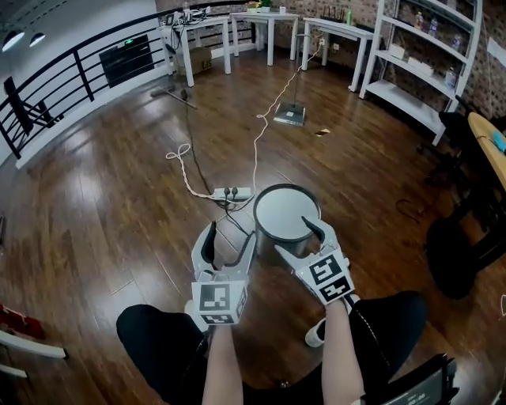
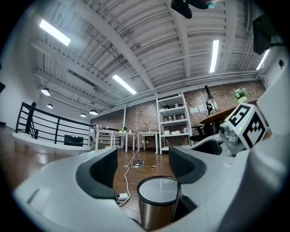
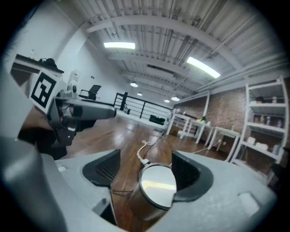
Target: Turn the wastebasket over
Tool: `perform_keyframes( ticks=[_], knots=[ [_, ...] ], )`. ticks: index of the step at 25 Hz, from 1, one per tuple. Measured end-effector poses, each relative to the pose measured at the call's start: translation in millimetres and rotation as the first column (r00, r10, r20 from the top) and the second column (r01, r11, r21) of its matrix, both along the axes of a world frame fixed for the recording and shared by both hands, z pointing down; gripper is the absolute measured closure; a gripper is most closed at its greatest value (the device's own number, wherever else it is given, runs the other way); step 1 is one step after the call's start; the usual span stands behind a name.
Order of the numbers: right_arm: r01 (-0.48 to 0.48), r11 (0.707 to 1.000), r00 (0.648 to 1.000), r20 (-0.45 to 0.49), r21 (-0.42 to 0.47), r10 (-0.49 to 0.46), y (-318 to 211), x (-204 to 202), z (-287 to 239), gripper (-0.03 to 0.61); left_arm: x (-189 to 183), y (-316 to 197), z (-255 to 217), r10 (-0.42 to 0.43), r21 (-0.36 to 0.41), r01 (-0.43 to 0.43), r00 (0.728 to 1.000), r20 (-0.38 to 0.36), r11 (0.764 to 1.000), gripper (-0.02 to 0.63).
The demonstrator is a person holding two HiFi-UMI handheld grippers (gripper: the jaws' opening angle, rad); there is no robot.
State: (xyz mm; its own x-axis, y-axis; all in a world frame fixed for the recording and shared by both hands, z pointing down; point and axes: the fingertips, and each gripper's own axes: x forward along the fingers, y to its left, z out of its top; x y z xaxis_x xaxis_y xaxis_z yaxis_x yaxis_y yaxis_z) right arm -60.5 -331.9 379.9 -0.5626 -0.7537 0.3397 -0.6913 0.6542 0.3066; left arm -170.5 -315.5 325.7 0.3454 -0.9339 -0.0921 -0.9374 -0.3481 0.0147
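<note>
The wastebasket (image 1: 286, 215) is a steel cylinder with a dark rim, standing upright on the wood floor, its upper face a flat grey disc. My right gripper (image 1: 298, 238) is open at its near rim, one finger (image 1: 315, 227) lying over the right side of the rim. In the right gripper view the wastebasket (image 3: 153, 192) sits between the jaws of the right gripper (image 3: 146, 171), its rim against the right pad. My left gripper (image 1: 230, 239) is open just left of the bin, holding nothing. Seen from the left gripper (image 2: 142, 166), the wastebasket (image 2: 158, 206) stands low and slightly right.
A power strip (image 1: 232, 192) and white cable (image 1: 258, 130) lie on the floor just behind the bin. White tables (image 1: 261, 24) stand at the back, shelves (image 1: 427, 63) at the right, a black chair base (image 1: 457, 255) near right, a railing (image 1: 71, 75) at the left.
</note>
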Motion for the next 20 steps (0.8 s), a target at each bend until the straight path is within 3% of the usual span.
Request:
perform_keyframes(
  ticks=[3, 7, 16, 20],
  knots=[
    [0.074, 0.988, 0.993, -0.078, -0.138, -0.085, -32, -29, 62, 0.271, -6, -15, 25, -0.008, -0.04, 0.008, 1.0, 0.003, 0.999, 0.249],
    [0.093, 0.97, 0.955, -0.257, -0.224, -0.151, -68, -48, 134, 0.285, -13, -32, 56, -0.028, -0.081, 0.027, 1.0, -0.005, 0.996, 0.247],
    [0.046, 0.966, 0.883, -0.442, -0.255, -0.159, -101, -59, 215, 0.406, -18, -41, 112, -0.049, -0.185, 0.046, 0.999, -0.013, 0.982, 0.247],
    [-0.016, 0.973, 0.908, -0.41, -0.23, -0.082, -110, -58, 215, 0.477, -25, -43, 121, -0.066, -0.205, 0.062, 0.998, -0.013, 0.977, 0.247]
  ],
)
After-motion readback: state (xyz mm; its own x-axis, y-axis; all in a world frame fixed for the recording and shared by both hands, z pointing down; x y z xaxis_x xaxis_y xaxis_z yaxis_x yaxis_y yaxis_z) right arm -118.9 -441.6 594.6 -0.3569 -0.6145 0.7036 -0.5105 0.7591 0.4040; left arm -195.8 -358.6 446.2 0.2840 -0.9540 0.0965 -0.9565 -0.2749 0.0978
